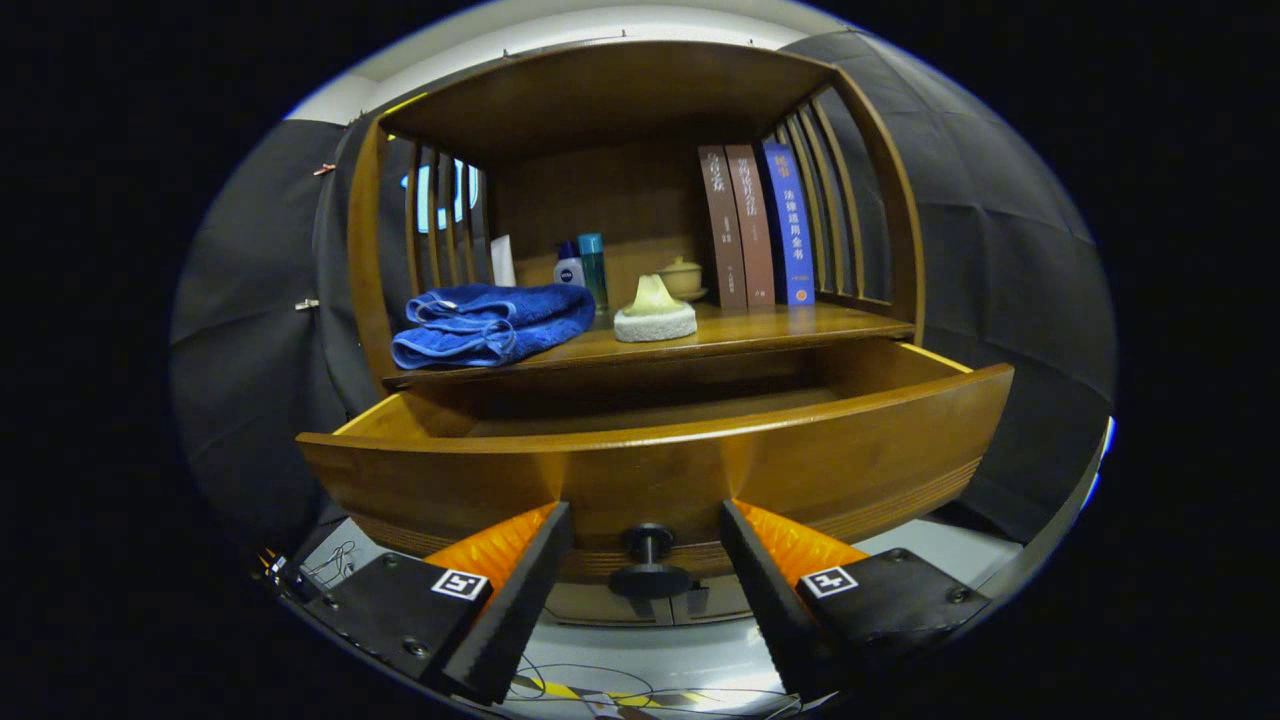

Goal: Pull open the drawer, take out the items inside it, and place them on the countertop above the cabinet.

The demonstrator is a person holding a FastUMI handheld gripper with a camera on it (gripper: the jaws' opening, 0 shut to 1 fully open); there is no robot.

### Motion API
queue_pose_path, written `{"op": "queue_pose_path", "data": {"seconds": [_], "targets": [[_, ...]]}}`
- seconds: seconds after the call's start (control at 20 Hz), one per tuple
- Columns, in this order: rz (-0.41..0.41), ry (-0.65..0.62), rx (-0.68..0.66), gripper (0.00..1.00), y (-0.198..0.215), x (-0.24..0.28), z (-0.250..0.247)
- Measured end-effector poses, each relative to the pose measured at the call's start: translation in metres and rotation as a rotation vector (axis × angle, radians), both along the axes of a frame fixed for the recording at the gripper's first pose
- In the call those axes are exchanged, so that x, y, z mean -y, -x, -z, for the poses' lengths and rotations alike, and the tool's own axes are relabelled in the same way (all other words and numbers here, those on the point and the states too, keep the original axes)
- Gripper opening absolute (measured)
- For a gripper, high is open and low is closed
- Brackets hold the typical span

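The wooden drawer stands pulled out toward me, and the part of its inside that I can see is bare wood. Its dark round knob sits between my fingers, untouched by either one. My gripper is open, fingertips close to the drawer front on both sides of the knob. On the countertop above the drawer lie a folded blue towel to the left and a white and pale green sponge-like item in the middle.
At the back of the countertop stand a white tube, two small bottles, a small lidded pot and three upright books. Slatted wooden sides and a top board enclose the shelf. Cables lie on the floor below.
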State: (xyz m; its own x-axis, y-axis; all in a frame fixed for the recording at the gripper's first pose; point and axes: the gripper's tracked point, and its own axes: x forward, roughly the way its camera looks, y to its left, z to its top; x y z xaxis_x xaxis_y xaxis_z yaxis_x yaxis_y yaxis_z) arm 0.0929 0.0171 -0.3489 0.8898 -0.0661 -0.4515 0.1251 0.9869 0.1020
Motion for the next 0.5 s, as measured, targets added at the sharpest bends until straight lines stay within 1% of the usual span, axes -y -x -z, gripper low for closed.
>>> {"op": "queue_pose_path", "data": {"seconds": [0.25, 0.5], "targets": [[-0.001, 0.002, 0.0, 0.98, -0.055, 0.004, 0.013], [0.0, 0.002, 0.013, 0.97, -0.077, 0.006, 0.018]]}}
